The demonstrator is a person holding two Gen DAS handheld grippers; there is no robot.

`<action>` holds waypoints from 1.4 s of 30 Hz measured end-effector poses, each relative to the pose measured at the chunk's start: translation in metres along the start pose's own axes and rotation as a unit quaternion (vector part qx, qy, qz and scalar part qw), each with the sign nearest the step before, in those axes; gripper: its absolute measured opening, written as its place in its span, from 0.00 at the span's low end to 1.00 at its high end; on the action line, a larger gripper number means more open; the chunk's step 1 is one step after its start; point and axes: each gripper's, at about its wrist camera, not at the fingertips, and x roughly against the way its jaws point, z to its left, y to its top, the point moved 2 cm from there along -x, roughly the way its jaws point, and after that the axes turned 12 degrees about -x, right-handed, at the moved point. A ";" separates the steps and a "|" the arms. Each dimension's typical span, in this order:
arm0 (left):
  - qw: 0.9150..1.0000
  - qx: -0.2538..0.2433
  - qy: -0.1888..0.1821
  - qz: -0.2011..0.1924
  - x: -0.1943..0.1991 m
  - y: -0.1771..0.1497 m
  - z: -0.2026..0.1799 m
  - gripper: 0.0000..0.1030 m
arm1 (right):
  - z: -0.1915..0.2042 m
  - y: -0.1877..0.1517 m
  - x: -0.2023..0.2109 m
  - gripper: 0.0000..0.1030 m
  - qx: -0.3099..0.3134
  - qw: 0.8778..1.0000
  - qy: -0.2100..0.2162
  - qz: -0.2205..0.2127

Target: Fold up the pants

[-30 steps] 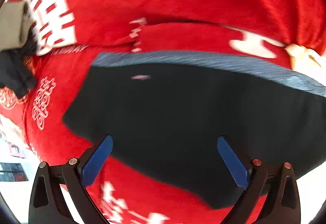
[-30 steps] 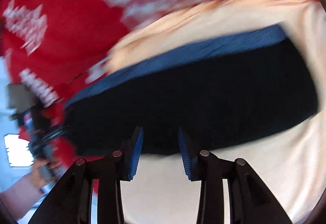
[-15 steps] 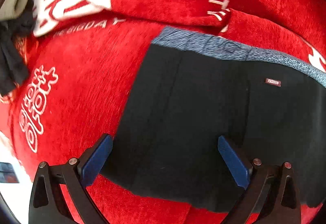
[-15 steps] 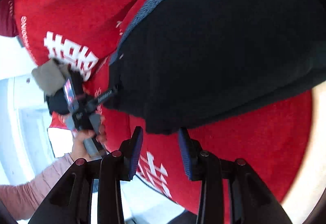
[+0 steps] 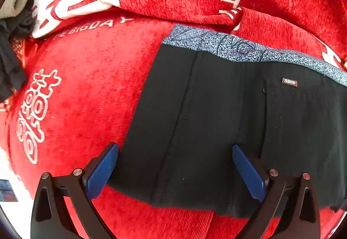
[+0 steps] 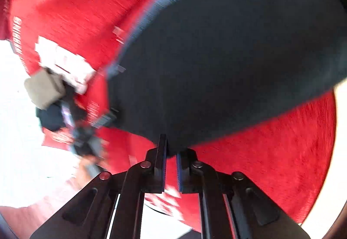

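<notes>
The right gripper (image 6: 171, 159) has just been closing and now pinches the near hem of the black pants (image 5: 216, 121); a lift to fold looks ready. The left gripper (image 5: 173, 168) stands wide open, straddling their other edge untouched. The pants lie flat on a red cloth (image 5: 86, 87). The right view is blurred, so grip depth is unclear.

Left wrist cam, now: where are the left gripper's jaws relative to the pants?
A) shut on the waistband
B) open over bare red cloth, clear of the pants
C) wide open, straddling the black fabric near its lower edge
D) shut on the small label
C: the left gripper stands wide open with the pants between its blue pads, unpinched.
</notes>
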 end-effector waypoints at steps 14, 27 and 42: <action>0.998 -0.029 -0.023 -0.042 0.017 0.029 -0.078 1.00 | 0.004 0.068 0.067 0.31 0.102 0.979 -0.147 -0.096; 0.999 -0.012 -0.011 -0.040 -0.017 0.119 -0.092 1.00 | 0.081 0.130 0.021 0.16 0.149 0.978 -0.111 -0.100; 0.997 -0.062 -0.006 -0.050 0.034 0.119 -0.107 1.00 | 0.043 0.176 0.066 0.60 0.079 0.965 -0.173 -0.178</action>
